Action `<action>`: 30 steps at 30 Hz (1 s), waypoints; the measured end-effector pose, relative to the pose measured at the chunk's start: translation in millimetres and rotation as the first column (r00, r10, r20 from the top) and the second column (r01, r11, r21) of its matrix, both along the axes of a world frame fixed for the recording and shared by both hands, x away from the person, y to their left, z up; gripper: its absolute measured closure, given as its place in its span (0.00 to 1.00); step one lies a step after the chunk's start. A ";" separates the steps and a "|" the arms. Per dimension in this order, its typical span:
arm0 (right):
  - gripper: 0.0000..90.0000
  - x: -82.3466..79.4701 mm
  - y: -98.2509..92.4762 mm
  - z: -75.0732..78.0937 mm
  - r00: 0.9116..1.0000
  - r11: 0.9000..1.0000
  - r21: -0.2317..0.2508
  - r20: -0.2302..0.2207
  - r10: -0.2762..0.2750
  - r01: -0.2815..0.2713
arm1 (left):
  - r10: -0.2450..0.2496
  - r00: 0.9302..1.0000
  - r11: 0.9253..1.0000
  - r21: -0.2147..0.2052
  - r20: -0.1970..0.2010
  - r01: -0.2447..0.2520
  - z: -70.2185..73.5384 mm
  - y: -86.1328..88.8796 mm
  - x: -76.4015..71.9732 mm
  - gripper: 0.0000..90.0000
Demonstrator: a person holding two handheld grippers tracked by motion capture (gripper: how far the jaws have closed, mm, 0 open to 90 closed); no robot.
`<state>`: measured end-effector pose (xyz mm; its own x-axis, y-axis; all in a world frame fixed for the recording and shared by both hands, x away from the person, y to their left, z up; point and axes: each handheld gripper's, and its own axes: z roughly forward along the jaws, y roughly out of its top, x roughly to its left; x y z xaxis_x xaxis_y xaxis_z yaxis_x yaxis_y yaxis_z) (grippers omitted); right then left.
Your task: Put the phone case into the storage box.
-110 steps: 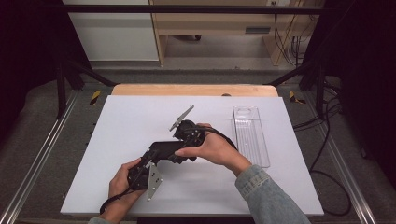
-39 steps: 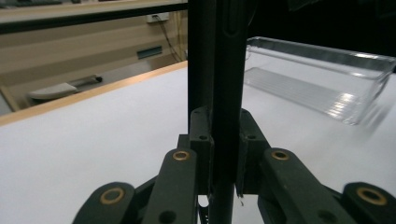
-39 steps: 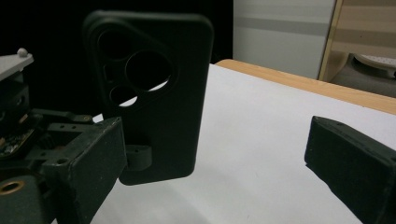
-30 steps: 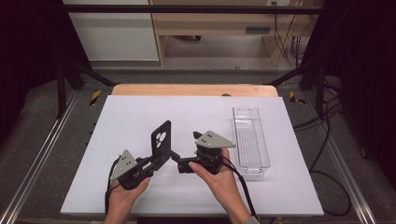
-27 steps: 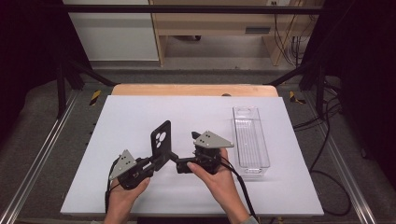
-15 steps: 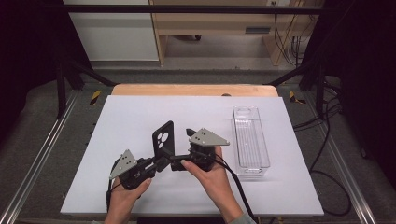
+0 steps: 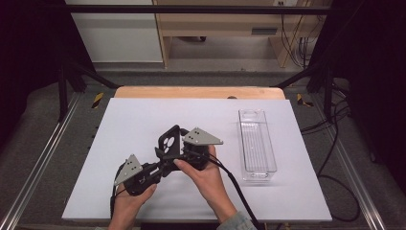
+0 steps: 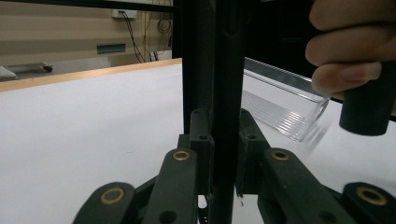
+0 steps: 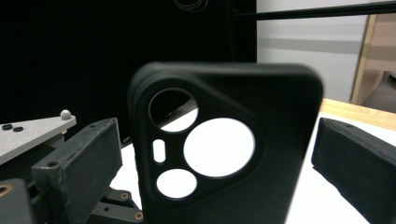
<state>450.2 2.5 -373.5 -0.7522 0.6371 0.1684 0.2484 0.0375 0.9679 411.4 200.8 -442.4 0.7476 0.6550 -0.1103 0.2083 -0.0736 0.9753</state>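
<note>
A black, soft-looking phone case with round camera cut-outs [image 7: 170, 142] stands upright on its edge just above the white table sheet [image 7: 134, 120], near the middle and slightly towards the near side. The left gripper [image 7: 160, 165] pinches it from below — in the left gripper view its black jaws are pressed tight on the thin edge of the case [image 8: 223, 70]. The right gripper [image 7: 184, 154] sits just to the right of the case, a grey three-cornered plate on top; in the right gripper view its jaws stand spread on either side of the case [image 9: 224, 140] without touching it. The person's right hand [image 7: 208, 175] wraps that gripper's handle, the left hand [image 7: 131, 199] holds the other nearer the table's near edge. Well to the right lies a long clear plastic tray [image 7: 257, 143], lengthwise from near to far.
</note>
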 end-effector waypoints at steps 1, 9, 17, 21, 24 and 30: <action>0.03 0.5 1.2 -0.7 1.000 1.000 -0.006 0.003 -0.005 0.005 | 0.000 1.000 1.000 0.000 0.000 0.000 0.0 0.0 0.0 0.89; 0.03 7.2 4.1 -4.3 0.999 0.998 0.040 -0.016 -0.038 0.039 | -0.009 1.000 0.999 -0.053 -0.029 0.007 -1.7 5.3 1.4 0.89; 0.05 14.4 4.8 -6.5 0.999 0.998 0.056 -0.038 -0.018 0.020 | -0.015 0.999 0.999 -0.051 -0.040 0.013 -3.8 2.7 2.6 0.89; 0.08 15.6 3.9 -7.7 0.999 0.998 0.063 -0.045 -0.006 0.009 | -0.021 0.999 0.998 -0.052 -0.041 0.019 -4.0 2.7 2.6 0.89; 0.12 16.1 4.5 -8.0 0.999 0.998 0.065 -0.046 0.002 0.001 | -0.021 0.999 0.998 -0.060 -0.048 0.018 -4.8 3.5 3.4 0.89; 0.14 18.5 4.4 -6.6 0.998 0.997 0.076 -0.059 0.004 0.000 | -0.008 0.998 0.999 -0.049 -0.058 0.005 -7.1 3.2 4.6 0.90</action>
<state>468.8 6.9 -380.1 -0.7408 0.6193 0.2601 0.3050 -0.0349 0.9517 416.0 204.0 -449.5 0.7433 0.6427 -0.1854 0.2646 -0.0280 0.9640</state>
